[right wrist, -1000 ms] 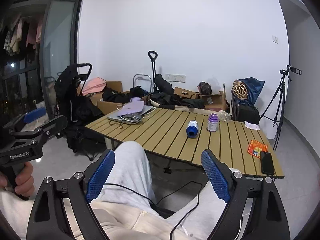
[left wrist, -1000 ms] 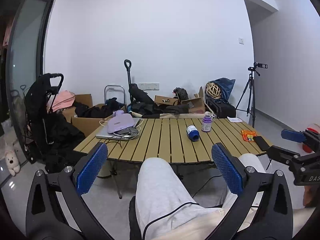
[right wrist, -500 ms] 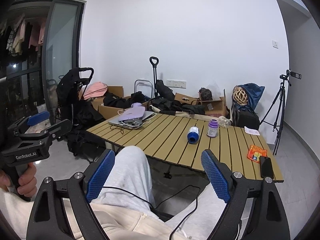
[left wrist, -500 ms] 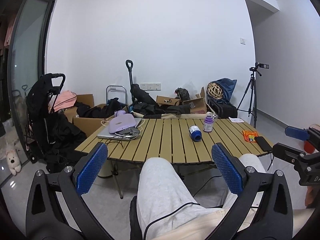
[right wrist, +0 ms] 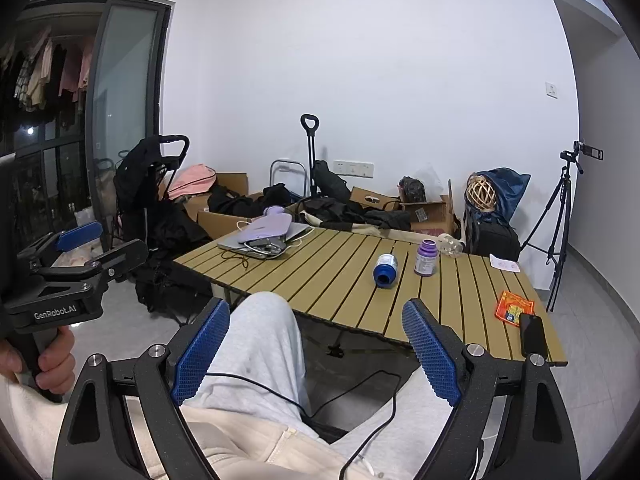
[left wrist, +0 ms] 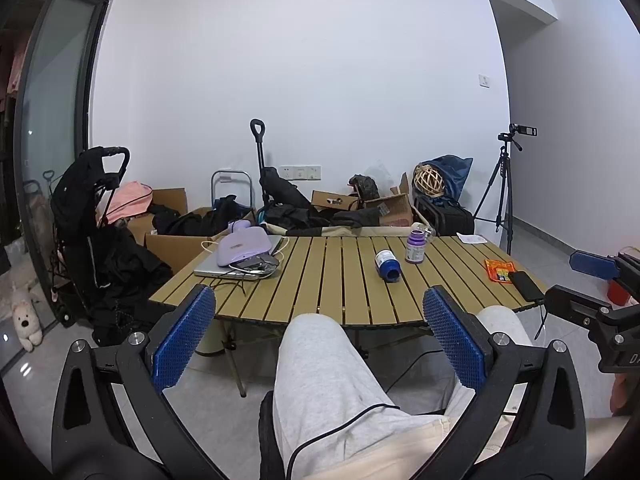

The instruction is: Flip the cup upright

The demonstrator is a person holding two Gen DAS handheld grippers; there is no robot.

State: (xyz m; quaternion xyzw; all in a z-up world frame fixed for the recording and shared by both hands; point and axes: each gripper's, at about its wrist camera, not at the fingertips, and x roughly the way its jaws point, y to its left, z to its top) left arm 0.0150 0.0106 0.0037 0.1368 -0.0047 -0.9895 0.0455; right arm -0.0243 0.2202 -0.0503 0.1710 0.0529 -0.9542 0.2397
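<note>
A blue cup (left wrist: 387,265) lies on its side on the slatted wooden table (left wrist: 328,280), its open mouth toward me; it also shows in the right wrist view (right wrist: 385,270). A purple bottle (left wrist: 416,246) stands upright just right of it. My left gripper (left wrist: 318,338) is open and empty, held over my lap well short of the table. My right gripper (right wrist: 316,350) is open and empty too, also over my lap. Each gripper shows at the edge of the other's view.
On the table: a laptop with a purple pouch and cables (left wrist: 244,254) at the left, an orange packet (left wrist: 500,270) and a black phone (left wrist: 528,285) at the right edge. Behind it stand boxes, bags, a stroller (left wrist: 94,216) and a tripod (left wrist: 502,184).
Both views have pulled back and tilted slightly, so the table sits a bit farther off. Both grippers stay open.
</note>
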